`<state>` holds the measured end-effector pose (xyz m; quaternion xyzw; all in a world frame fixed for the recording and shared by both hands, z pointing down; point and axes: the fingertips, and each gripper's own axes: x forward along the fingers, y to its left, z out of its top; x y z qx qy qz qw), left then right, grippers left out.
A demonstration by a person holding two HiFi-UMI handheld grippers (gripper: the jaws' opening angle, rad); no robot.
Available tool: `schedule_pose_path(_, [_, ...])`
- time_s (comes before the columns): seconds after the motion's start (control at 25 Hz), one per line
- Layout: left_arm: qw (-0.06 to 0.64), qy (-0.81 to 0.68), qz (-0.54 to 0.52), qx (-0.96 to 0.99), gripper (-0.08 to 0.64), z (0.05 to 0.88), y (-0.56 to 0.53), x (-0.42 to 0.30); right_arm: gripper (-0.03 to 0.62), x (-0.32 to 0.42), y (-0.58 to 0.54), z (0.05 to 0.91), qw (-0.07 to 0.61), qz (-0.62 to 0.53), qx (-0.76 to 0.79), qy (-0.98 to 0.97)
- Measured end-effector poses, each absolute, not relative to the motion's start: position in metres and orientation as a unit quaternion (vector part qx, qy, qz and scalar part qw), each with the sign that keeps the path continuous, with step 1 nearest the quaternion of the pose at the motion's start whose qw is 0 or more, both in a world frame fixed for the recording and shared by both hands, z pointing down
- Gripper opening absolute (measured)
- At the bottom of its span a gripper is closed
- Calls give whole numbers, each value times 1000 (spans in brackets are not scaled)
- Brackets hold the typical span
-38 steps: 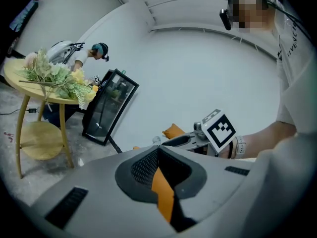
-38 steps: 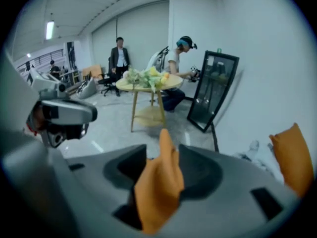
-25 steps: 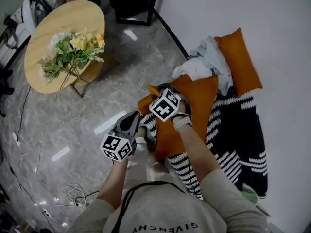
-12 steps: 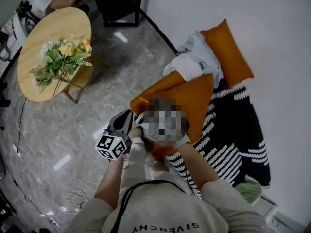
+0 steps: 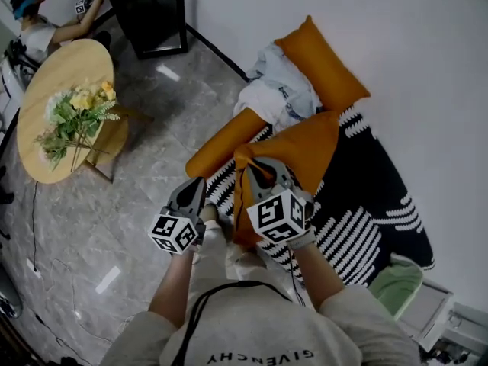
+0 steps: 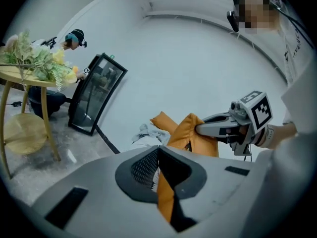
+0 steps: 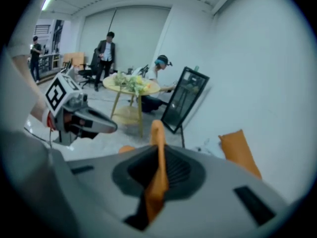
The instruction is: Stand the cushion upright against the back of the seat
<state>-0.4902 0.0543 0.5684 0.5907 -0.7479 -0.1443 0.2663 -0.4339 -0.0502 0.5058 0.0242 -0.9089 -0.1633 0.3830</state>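
An orange cushion [image 5: 293,155] hangs limp over the black-and-white striped seat cover [image 5: 370,204], held up between both grippers. My left gripper [image 5: 198,183] is shut on an edge of its orange fabric [image 6: 166,195] at the cushion's left. My right gripper [image 5: 255,170] has just been closing and is now shut on a fold of the cushion [image 7: 157,175] at its near top corner. In the left gripper view the right gripper [image 6: 200,129] pinches the cushion [image 6: 185,135] from the right. A second orange cushion [image 5: 320,63] leans against the white wall.
White clothes [image 5: 276,91] lie piled between the cushions. A round wooden table [image 5: 46,139] with flowers [image 5: 76,113] stands on the marble floor at the left. A black-framed panel [image 5: 152,10] leans on the wall. People are at the far end of the room [image 7: 105,53].
The right gripper has closed on the cushion and lifted it up and toward me. The left gripper shifted a little with its edge. The cushion now hangs higher above the seat.
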Motion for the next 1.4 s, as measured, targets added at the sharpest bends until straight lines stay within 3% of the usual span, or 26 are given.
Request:
schedule_pose_path(0.72, [274, -658, -120, 691, 25, 553, -16, -394, 33, -255, -162, 410, 277, -55, 301, -911])
schedule_pose_path(1.0, [287, -602, -109, 737, 25, 551, -54, -346, 32, -167, -202, 404, 276, -28, 398, -874])
schedule_pose_path(1.4, [319, -559, -72, 762, 28, 577, -52, -288, 32, -66, -231, 405, 217, 52, 506, -833])
